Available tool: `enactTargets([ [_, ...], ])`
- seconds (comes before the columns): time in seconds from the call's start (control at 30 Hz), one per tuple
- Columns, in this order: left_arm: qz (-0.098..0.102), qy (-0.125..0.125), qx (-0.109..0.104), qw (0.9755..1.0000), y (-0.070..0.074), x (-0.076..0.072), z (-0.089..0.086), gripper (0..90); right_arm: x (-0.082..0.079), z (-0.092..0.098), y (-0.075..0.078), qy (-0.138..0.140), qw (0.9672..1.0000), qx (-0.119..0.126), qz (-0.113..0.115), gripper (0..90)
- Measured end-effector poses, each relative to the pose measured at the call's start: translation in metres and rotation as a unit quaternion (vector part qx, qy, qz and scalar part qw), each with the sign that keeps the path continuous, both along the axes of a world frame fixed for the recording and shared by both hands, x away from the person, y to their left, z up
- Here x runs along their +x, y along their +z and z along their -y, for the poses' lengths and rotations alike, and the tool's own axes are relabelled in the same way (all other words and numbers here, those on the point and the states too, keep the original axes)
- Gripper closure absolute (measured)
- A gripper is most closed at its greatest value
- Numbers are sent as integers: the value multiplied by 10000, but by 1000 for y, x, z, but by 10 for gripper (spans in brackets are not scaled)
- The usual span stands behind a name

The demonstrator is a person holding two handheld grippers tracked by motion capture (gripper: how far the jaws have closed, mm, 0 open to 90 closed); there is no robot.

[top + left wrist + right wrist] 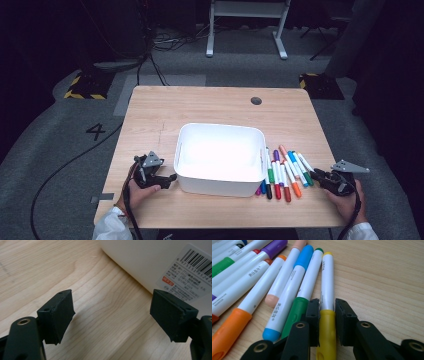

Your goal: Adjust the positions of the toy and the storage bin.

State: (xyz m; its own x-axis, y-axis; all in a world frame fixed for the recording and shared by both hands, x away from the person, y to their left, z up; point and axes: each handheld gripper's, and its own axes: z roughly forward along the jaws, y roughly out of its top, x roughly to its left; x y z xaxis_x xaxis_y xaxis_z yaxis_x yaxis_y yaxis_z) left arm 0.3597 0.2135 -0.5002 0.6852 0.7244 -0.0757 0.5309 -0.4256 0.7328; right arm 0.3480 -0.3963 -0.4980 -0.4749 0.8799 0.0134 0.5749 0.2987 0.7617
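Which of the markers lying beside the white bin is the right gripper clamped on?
The yellow-capped white marker, outermost in the row; the right gripper pinches it just above its yellow cap.

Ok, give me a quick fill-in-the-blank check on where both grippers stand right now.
1. The right gripper is shut on the marker with the ____ cap.
2. The left gripper has its jaws ____, with nothing between them.
3. The label with the barcode is stuck on the side of the white ____.
4. The markers lie on the wooden ____, beside the container.

Missing words: yellow; open; bin; table
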Motion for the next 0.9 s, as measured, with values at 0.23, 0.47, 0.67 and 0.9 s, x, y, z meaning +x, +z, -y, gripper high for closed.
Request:
enactTargets([
  [0.23, -19, 47, 0, 10000, 0, 1, 7, 215, 1, 1, 0, -23, 10000, 10, -14, 746],
  [0.47, -108, -46, 216, 9997, -1, -4, 12, 224, 2, -2, 0, -45, 10000, -40, -13, 746],
  [0.67, -52, -90, 388, 9992, -1, -8, 18, 222, 3, -1, 0, -64, 10000, -48, -7, 746],
  [0.9, -121, -240, 319, 9991, -2, -8, 16, 166, 5, 2, 0, -106, 9999, 43, 20, 747],
])
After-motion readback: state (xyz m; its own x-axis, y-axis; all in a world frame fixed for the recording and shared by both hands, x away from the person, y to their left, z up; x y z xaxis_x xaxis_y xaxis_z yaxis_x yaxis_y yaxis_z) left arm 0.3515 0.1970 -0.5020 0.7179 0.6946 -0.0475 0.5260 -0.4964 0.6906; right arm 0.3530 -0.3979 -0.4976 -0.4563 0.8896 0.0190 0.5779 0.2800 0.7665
